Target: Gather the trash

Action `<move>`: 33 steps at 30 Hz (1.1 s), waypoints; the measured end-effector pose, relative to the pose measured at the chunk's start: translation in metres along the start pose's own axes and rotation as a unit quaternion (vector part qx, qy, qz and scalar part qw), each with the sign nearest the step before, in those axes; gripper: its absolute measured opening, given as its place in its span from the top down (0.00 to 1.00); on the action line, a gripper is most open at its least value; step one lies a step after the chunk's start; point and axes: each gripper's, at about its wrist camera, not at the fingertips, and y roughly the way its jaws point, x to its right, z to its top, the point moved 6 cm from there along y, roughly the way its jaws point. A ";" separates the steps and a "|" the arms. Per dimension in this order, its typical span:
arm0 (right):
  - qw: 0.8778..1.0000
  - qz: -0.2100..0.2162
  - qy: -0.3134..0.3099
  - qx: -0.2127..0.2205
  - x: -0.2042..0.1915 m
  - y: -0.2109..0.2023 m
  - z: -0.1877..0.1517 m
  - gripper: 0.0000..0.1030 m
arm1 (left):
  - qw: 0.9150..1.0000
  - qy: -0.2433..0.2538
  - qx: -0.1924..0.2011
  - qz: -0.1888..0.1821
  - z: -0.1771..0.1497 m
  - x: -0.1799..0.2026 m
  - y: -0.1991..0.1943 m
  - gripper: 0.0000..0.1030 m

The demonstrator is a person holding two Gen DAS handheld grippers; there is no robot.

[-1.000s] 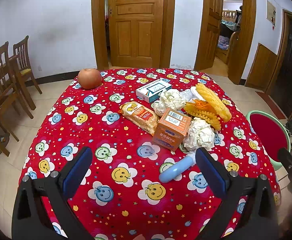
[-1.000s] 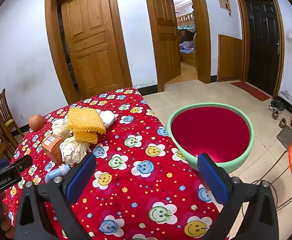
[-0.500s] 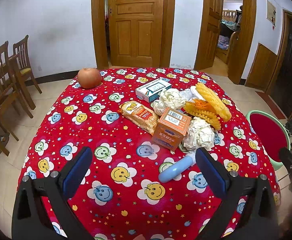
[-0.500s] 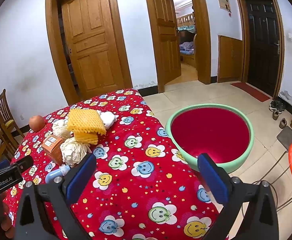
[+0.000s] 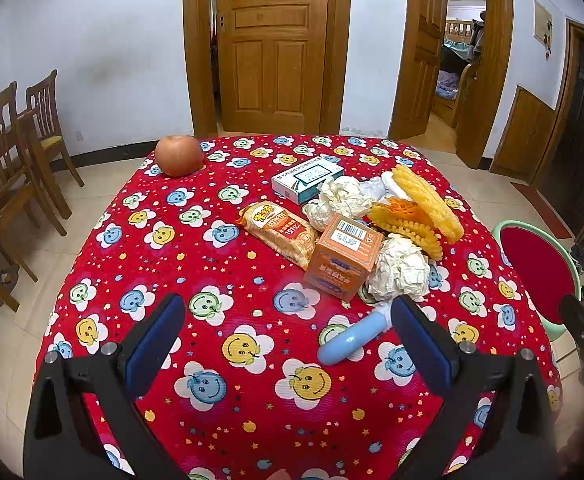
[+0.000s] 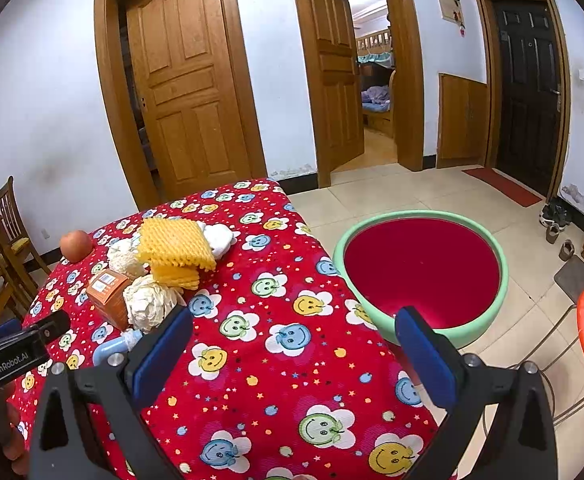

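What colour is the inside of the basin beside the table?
Red inside, with a pale green rim; the basin shows best in the right wrist view.

White walls (image 5: 112, 40), wooden doors (image 5: 272, 44), tiled floor (image 6: 412, 188), chairs (image 5: 8, 148)

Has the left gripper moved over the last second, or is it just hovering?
Barely. The left gripper is open over the tablecloth; the apple and orange box sit slightly higher in its view, hinting at a small drift.
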 end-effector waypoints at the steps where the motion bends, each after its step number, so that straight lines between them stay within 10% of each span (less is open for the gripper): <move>1: 1.000 0.000 0.000 0.000 0.000 0.000 0.000 0.00 | 1.000 0.000 0.000 0.000 0.000 0.000 0.000 0.01; 33: 1.000 0.004 -0.006 -0.007 -0.002 0.010 0.000 0.00 | 1.000 -0.003 -0.011 0.001 0.001 -0.005 0.016 0.01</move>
